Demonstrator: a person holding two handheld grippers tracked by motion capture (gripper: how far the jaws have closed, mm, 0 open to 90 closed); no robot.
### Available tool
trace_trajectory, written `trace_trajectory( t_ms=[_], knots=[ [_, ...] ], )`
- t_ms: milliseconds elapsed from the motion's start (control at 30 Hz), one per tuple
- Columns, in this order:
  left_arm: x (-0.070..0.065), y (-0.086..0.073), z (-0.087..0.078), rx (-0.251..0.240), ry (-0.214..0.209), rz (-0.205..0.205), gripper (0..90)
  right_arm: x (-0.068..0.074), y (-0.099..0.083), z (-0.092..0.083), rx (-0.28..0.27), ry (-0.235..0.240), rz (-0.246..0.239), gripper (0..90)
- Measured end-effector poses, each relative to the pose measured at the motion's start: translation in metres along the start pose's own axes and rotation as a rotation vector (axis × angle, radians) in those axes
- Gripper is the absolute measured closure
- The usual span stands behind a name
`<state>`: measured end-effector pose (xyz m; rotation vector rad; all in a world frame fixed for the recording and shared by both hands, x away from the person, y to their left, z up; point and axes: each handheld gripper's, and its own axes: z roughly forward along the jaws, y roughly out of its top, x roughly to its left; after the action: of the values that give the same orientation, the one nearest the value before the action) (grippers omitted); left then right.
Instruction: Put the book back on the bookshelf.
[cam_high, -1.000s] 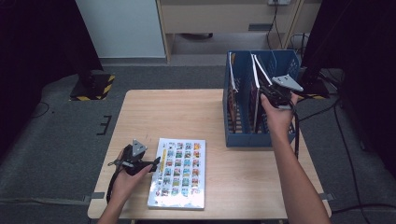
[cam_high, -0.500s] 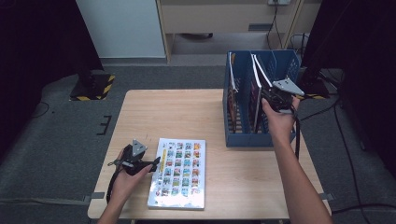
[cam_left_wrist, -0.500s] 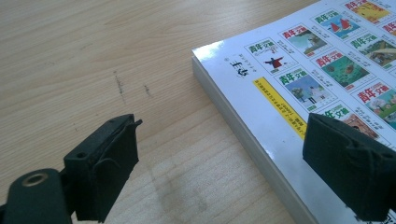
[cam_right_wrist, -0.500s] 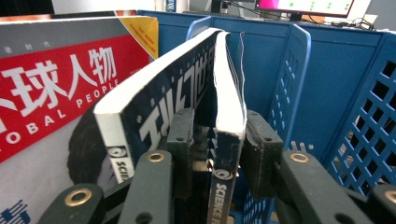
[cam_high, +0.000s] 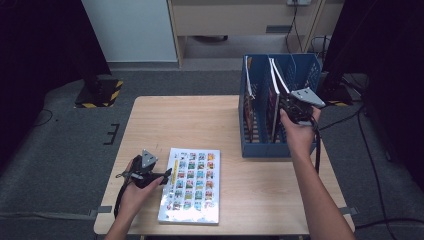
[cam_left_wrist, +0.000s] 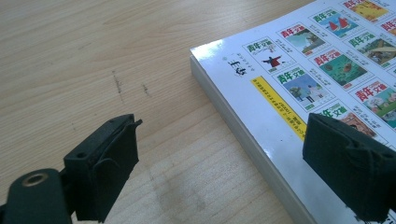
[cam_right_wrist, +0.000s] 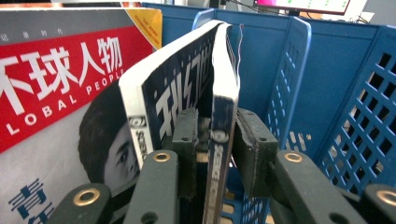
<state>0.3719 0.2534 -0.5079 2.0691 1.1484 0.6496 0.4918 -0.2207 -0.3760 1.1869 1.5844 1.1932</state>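
High view: the right hand-held gripper reaches into the blue file rack at the table's far right, at the top edge of a dark magazine that stands on edge and leans, its long axis running up out of the rack. Against the earlier frames the right hand sits in nearly the same spot, and its jaws have just been closing with the magazine's edge between them. Two magazines rise from the rack — the dark one and a red-covered one in the compartment to its left. One more magazine, with a white cover, lies flat near the front edge, its long axis running front to back; it and the left hand-held gripper at its left edge are as before.

Left gripper view: the jaws stand spread, one over bare wood, the other over the white cover's edge, pinching nothing.

Right gripper view: the two pads flank the dark magazine's thin upright edge, close on both sides; whether they press it cannot be told. The red magazine stands beside it.
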Motion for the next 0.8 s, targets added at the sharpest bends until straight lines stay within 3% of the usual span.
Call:
trace_trajectory(
  t_ms=[233, 533, 800],
  knots=[
    [-0.0001, 0.0001, 0.0, -0.001, 0.001, 0.0, 9.5, 0.002, 0.0003, -0.0027, 0.021, -0.025, -0.027, 80.7],
    [0.0001, 0.0002, 0.0004, 0.0, 0.0, 0.002, 9.5, 0.0006, 0.0048, -0.002, 0.052, -0.047, -0.138, 83.2],
    [-0.0003, -0.0001, 0.0007, 0.002, -0.001, 0.002, 9.6, 0.0028, -0.0006, -0.0041, 0.027, -0.021, -0.087, 79.4]
  ],
)
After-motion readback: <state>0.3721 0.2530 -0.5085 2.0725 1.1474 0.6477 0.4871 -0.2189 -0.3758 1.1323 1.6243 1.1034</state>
